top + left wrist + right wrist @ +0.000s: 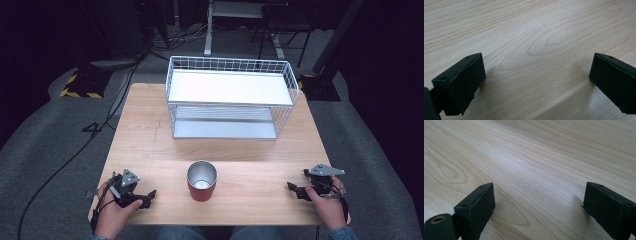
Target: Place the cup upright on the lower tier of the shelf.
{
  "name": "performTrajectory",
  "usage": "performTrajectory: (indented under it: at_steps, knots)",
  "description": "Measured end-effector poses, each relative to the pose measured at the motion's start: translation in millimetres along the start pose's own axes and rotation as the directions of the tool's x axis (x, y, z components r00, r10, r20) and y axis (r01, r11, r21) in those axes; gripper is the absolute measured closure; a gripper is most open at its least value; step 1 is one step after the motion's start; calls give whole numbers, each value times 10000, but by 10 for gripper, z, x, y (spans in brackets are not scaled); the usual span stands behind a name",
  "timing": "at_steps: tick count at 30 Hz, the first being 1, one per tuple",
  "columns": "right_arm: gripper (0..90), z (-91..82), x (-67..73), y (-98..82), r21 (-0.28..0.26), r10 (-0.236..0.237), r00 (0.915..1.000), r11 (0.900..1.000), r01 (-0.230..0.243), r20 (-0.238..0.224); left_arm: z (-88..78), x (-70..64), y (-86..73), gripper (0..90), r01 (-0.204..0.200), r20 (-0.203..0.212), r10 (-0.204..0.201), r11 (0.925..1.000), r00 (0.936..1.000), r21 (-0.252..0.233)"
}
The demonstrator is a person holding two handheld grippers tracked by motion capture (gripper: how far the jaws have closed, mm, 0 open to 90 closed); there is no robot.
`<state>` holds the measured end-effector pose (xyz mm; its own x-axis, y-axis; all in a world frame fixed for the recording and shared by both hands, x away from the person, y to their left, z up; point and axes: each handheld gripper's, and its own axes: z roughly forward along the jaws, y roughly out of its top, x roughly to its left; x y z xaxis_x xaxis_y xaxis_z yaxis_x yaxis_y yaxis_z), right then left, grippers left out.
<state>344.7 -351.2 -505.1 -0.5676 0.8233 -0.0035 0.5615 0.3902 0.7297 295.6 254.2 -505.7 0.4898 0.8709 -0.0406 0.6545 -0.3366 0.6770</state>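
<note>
A red cup (202, 181) with a shiny metal inside stands upright on the wooden table (150, 145), near the front edge at the middle. My left gripper (148, 197) rests on the table to the cup's left, held by a hand; in the left gripper view my left gripper (536, 75) is open, with bare wood between its jaws. My right gripper (294, 189) rests at the front right, also hand-held; the right gripper view has it (539, 205) open over bare wood. Neither gripper touches the cup.
A white wire two-tier rack (231, 98) stands at the back of the table, with a white upper shelf and a lower shelf. Beyond the table lie grey floor, cables (100, 125) at the left, and stand bases with yellow-black tape (80, 90).
</note>
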Motion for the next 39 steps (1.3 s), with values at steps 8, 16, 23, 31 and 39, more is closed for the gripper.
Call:
performTrajectory:
  at_steps: [8, 16, 23, 31, 39]
  knots:
    - [103, 0, 0, 0, -1, 0, 10000, 10000, 0, 3, -149, 14, 21, 173, 194, 278, -173, 9967, 9995, -786]
    - [103, 0, 0, 0, 0, -1, 10000, 10000, 1, 2, -345, -94, 57, 150, 126, 511, -18, 9773, 9987, -2117]
    - [103, 0, 0, 0, 0, 2, 10000, 10000, -2, 4, -482, -243, 45, 153, 86, 619, 94, 9589, 9980, -2835]
    - [103, 0, 0, 0, 3, 4, 10000, 10000, -4, 3, -534, -449, -41, 152, -278, 756, 559, 9429, 9956, -3318]
    - [103, 0, 0, 0, 1, 2, 10000, 10000, -2, 3, -612, -640, -34, 152, -398, 877, 783, 9260, 9931, -3754]
